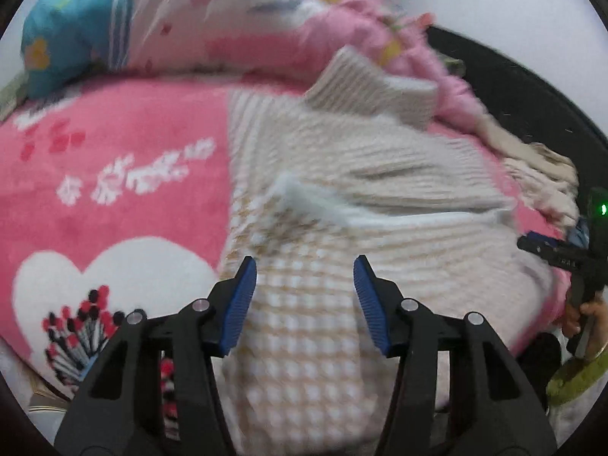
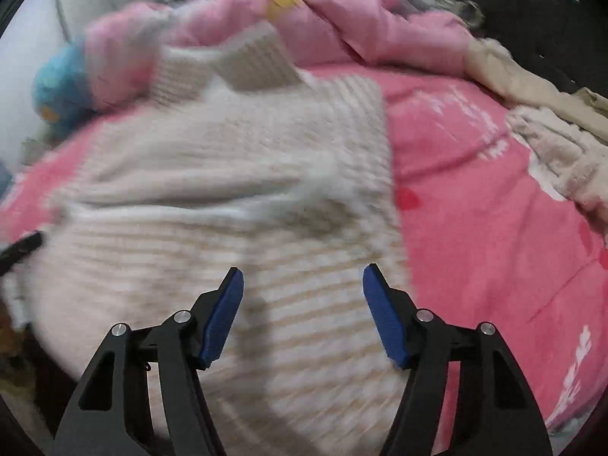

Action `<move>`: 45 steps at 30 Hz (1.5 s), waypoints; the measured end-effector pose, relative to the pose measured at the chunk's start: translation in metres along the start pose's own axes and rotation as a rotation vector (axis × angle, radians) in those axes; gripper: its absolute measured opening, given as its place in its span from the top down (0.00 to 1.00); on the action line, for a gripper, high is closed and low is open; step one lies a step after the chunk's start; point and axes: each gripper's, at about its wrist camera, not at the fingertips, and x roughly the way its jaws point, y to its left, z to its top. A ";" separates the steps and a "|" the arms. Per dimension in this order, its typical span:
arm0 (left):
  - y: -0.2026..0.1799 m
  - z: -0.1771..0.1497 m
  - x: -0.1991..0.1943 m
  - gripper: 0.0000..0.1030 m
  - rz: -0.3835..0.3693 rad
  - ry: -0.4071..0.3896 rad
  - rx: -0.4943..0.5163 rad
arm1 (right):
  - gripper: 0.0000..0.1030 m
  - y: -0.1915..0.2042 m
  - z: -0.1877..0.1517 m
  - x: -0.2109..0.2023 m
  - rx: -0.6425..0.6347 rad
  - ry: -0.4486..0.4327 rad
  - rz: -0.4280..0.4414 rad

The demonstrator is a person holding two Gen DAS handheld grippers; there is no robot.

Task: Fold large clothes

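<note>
A large cream knit sweater (image 1: 342, 174) with beige stripes lies spread on a pink bed blanket (image 1: 114, 159). A checked sleeve (image 1: 304, 304) lies folded over its near part, under my left gripper (image 1: 304, 269), which is open and empty above it. The right wrist view shows the sweater (image 2: 228, 174) from the other side, with its ribbed collar (image 2: 254, 60) at the far end. My right gripper (image 2: 302, 277) is open and empty above the sweater's striped near part. The right gripper also shows at the right edge of the left wrist view (image 1: 570, 258). Both views are motion-blurred.
A pink quilt (image 1: 266, 30) and a blue pillow (image 1: 64, 38) are piled at the head of the bed. Beige clothes (image 2: 551, 133) lie heaped at the bed's right side. A dark headboard (image 2: 532, 11) stands behind. The pink blanket (image 2: 494, 228) is bare right of the sweater.
</note>
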 end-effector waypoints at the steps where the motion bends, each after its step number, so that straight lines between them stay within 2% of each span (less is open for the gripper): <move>1: -0.010 -0.003 -0.009 0.48 -0.039 -0.016 0.027 | 0.38 0.014 -0.005 -0.012 -0.030 -0.023 0.038; 3: -0.029 -0.010 -0.014 0.46 -0.116 -0.014 0.073 | 0.38 0.040 -0.013 -0.017 -0.077 -0.021 0.113; 5: -0.048 -0.021 -0.001 0.45 -0.147 0.034 0.113 | 0.38 0.067 -0.029 0.004 -0.135 0.040 0.150; 7: -0.060 -0.041 0.037 0.43 -0.057 0.147 0.150 | 0.36 0.078 -0.043 0.036 -0.171 0.083 0.084; 8: -0.062 -0.048 0.047 0.41 -0.035 0.148 0.165 | 0.31 0.078 -0.047 0.046 -0.182 0.076 0.074; 9: -0.062 -0.052 0.048 0.40 -0.032 0.111 0.180 | 0.30 0.076 -0.043 0.049 -0.163 0.074 0.088; 12: -0.062 -0.045 0.033 0.41 -0.041 0.103 0.149 | 0.33 0.072 -0.035 0.025 -0.122 0.078 0.093; 16: -0.076 -0.049 -0.003 0.41 -0.088 0.022 0.224 | 0.34 0.098 -0.049 -0.007 -0.218 0.037 0.097; 18: -0.082 -0.053 0.010 0.40 -0.044 0.064 0.241 | 0.33 0.107 -0.061 0.010 -0.261 0.058 0.024; 19: -0.080 -0.059 0.025 0.37 -0.008 0.107 0.232 | 0.28 0.109 -0.066 0.027 -0.269 0.068 0.000; 20: -0.079 -0.063 0.033 0.35 -0.009 0.114 0.214 | 0.23 0.106 -0.063 0.040 -0.263 0.072 -0.003; 21: -0.076 -0.064 0.037 0.35 -0.016 0.100 0.195 | 0.22 0.102 -0.063 0.042 -0.241 0.068 0.010; 24: -0.076 -0.056 0.019 0.36 -0.023 0.089 0.181 | 0.23 0.091 -0.057 0.017 -0.205 0.069 0.040; 26: -0.068 -0.058 -0.004 0.36 -0.018 0.071 0.182 | 0.24 0.079 -0.060 -0.006 -0.202 0.035 0.001; 27: -0.061 -0.060 -0.012 0.36 -0.004 0.061 0.178 | 0.24 0.068 -0.062 -0.011 -0.193 0.021 -0.052; 28: -0.049 -0.065 -0.017 0.36 0.027 0.070 0.162 | 0.24 0.054 -0.065 -0.009 -0.173 0.031 -0.109; 29: -0.039 -0.067 -0.009 0.35 0.053 0.095 0.143 | 0.24 0.044 -0.065 -0.001 -0.150 0.048 -0.126; 30: -0.027 -0.073 0.000 0.35 0.048 0.128 0.108 | 0.24 0.028 -0.070 0.014 -0.104 0.078 -0.103; 32: -0.019 -0.077 0.007 0.34 0.033 0.119 0.087 | 0.18 0.019 -0.074 0.031 -0.080 0.086 -0.074; 34: -0.029 -0.075 0.004 0.34 0.083 0.122 0.129 | 0.19 0.026 -0.068 0.021 -0.100 0.088 -0.099; 37: -0.027 -0.074 -0.021 0.35 0.072 0.097 0.112 | 0.21 0.020 -0.068 -0.010 -0.069 0.052 -0.089; 39: -0.016 -0.076 -0.031 0.35 0.088 0.077 0.088 | 0.21 0.003 -0.074 -0.023 -0.043 0.035 -0.154; 40: -0.006 -0.079 -0.026 0.35 0.100 0.096 0.067 | 0.21 -0.010 -0.079 -0.018 -0.012 0.053 -0.165; 42: 0.007 -0.086 -0.008 0.28 0.124 0.143 0.019 | 0.20 -0.029 -0.085 0.002 0.045 0.082 -0.106; 44: 0.022 -0.087 -0.003 0.27 0.073 0.160 -0.082 | 0.19 -0.021 -0.080 -0.002 0.017 0.086 -0.135; 45: 0.021 -0.083 -0.009 0.28 0.074 0.158 -0.098 | 0.19 -0.018 -0.076 -0.008 0.012 0.083 -0.142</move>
